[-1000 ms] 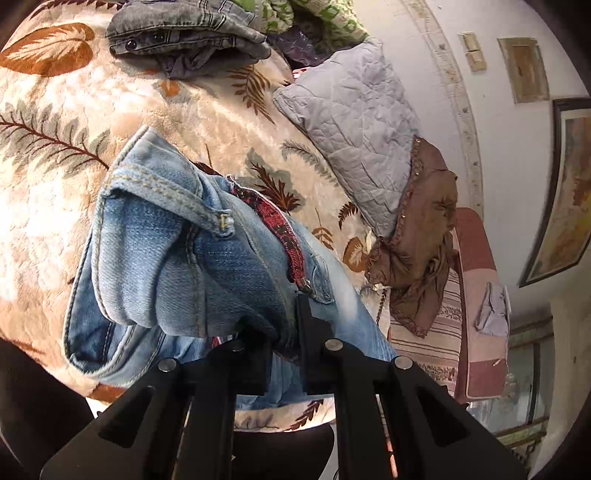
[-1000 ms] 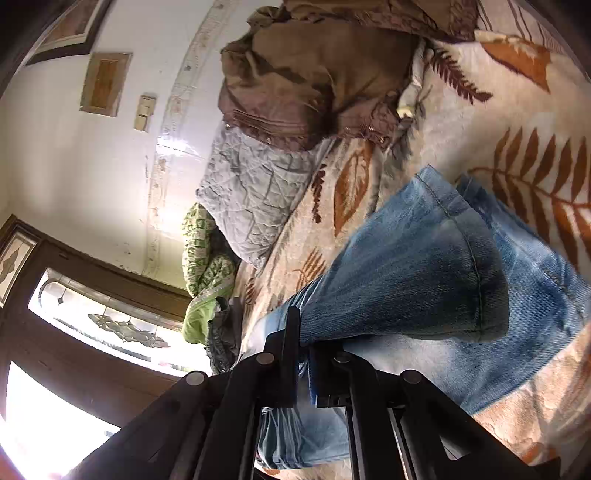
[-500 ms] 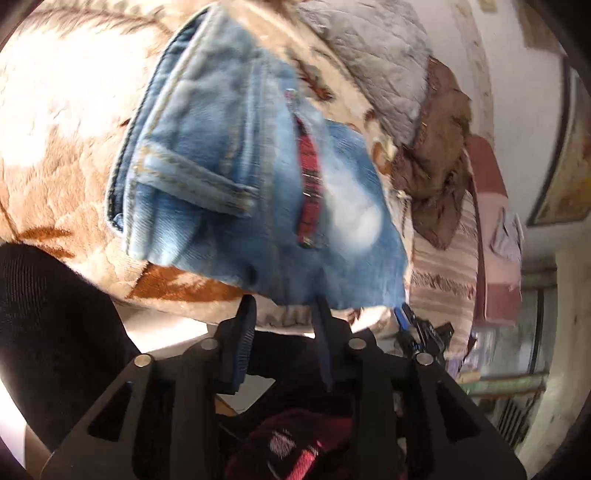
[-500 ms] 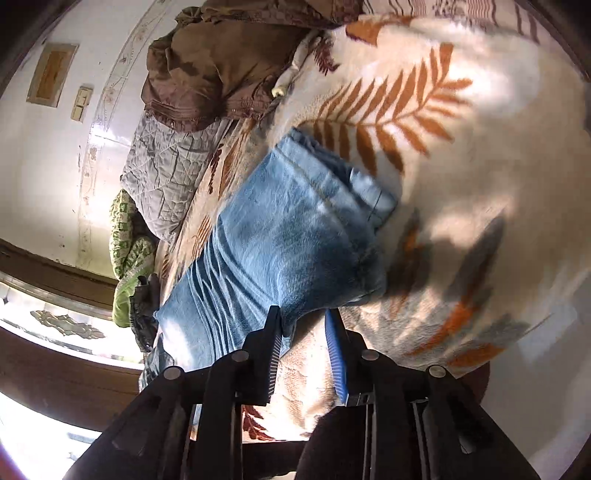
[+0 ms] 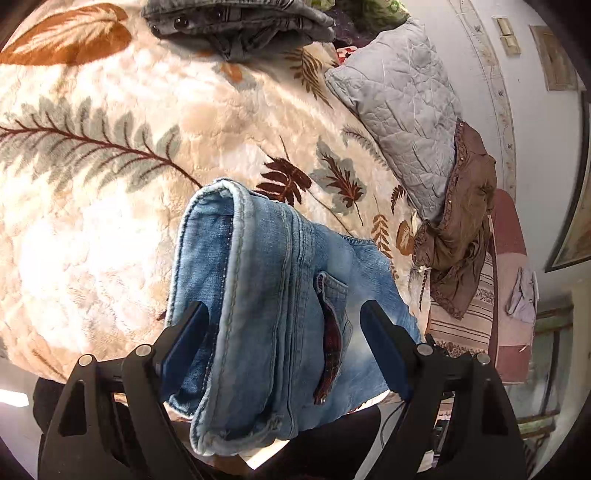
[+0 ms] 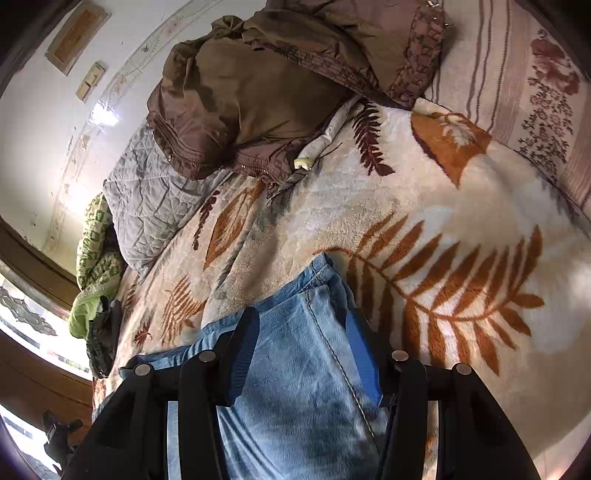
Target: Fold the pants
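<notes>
Left wrist view – both tongs (image 5: pixel 284 332) (image 6: pixel 299 354) opening, released, jeans (image 5: pixel 266 314) between, their near edge cut off.

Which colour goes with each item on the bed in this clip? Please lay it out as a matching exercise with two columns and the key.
Column 1:
1. folded jeans
2. quilted pillow
3. crumpled garment beside the pillow
4. folded pants at the far end of the blanket

Column 2:
A. dark grey
B. brown
C. light blue
D. pale grey

Pairs: 1-C, 2-D, 3-B, 4-A
</notes>
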Motion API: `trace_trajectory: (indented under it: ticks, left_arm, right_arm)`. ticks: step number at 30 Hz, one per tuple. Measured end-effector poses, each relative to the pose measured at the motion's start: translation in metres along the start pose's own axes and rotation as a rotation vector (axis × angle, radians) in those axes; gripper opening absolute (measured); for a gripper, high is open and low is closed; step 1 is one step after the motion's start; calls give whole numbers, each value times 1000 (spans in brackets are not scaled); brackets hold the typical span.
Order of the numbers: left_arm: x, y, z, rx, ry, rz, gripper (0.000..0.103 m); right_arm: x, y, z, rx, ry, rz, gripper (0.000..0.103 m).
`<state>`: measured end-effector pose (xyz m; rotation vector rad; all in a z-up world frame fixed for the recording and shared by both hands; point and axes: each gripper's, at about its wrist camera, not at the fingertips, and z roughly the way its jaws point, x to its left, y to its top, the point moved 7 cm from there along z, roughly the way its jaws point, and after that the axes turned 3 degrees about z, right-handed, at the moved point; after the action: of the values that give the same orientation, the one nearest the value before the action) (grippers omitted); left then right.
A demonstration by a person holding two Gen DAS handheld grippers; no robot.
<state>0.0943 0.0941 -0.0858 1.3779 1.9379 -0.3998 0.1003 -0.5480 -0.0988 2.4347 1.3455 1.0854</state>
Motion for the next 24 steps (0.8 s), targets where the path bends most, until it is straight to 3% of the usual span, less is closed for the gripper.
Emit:
trace_trajectory:
  ticks: [1,2,3,4,8,10,12,14,18,21,24]
  left_arm:
    - [-2,-1,6,10,-10,1,82]
    - [-7,-1,12,16,-24,3,70]
    - [-16,-2,15,21,-49,14,59]
    - [-27,-4,13,15,-56,43,46]
    - [-46,-11,11,-40,-15,131,46]
    - [-33,-13,22,-33,26,109,46]
    - [-12,-17,38,4,63,55,46]
    - [-3,-19,40,-5,15,12,45]
    - [-2,-20,32,2,-4,-2,43]
    - [-7,-25,28,3,4,30,43]
    - [-12,-30,23,7,-4,55,44]
  right_arm:
    - [3,0,10,28,-33,-39,51]
    - [7,-1,19,60,-53,-88,38]
    - [13,0,24,82,-62,-131,7]
    - [18,5,20,64,-60,-150,7]
    - [30,38,-18,-111,12,-148,7]
    - [19,42,-5,-92,-51,-159,7]
    - [0,34,24,-18,-126,-149,9]
    - [-17,19,46,28,-183,-126,13]
    - [-19,15,36,-36,-181,-89,24]
    - [-20,14,21,-64,-215,-86,24]
    - [-7,13,-2,-120,-186,-89,24]
